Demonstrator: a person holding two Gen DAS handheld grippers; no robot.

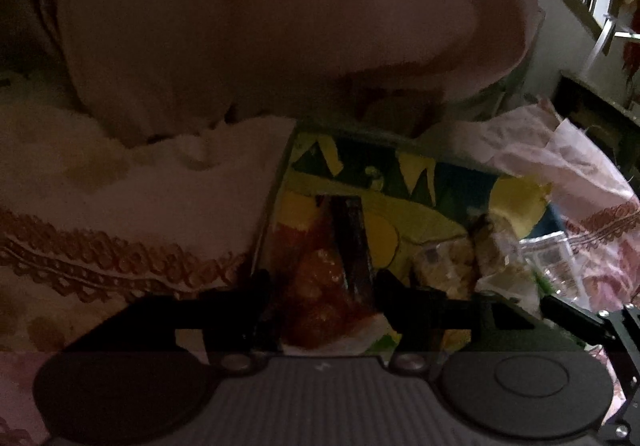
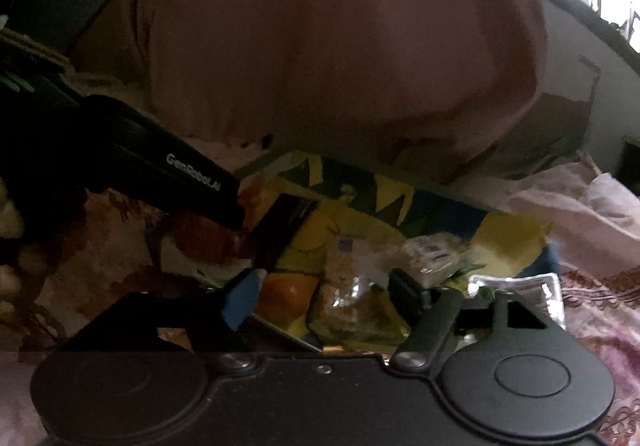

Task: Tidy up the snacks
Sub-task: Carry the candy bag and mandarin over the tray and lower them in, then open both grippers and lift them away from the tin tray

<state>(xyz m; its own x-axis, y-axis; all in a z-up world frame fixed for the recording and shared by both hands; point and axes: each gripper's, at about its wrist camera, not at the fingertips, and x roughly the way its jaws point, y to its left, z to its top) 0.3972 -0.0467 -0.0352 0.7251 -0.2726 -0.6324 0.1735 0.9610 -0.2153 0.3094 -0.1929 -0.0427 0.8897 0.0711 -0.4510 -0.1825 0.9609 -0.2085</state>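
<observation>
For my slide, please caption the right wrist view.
Open right hand-held gripper over clear snack packets in a yellow-patterned box.

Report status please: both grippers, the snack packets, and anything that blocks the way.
Left gripper open, over red snack packet. Right gripper open, over clear cracker packet. Both packets in patterned box. Nothing blocking.

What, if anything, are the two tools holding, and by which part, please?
Nothing, it seems: the left tool stands open around a red packet, the right tool around a clear packet.

Snack packets (image 2: 356,298) in a box (image 1: 400,166), on the cloth (image 1: 140,206), before a pillow (image 1: 280,14)
</observation>
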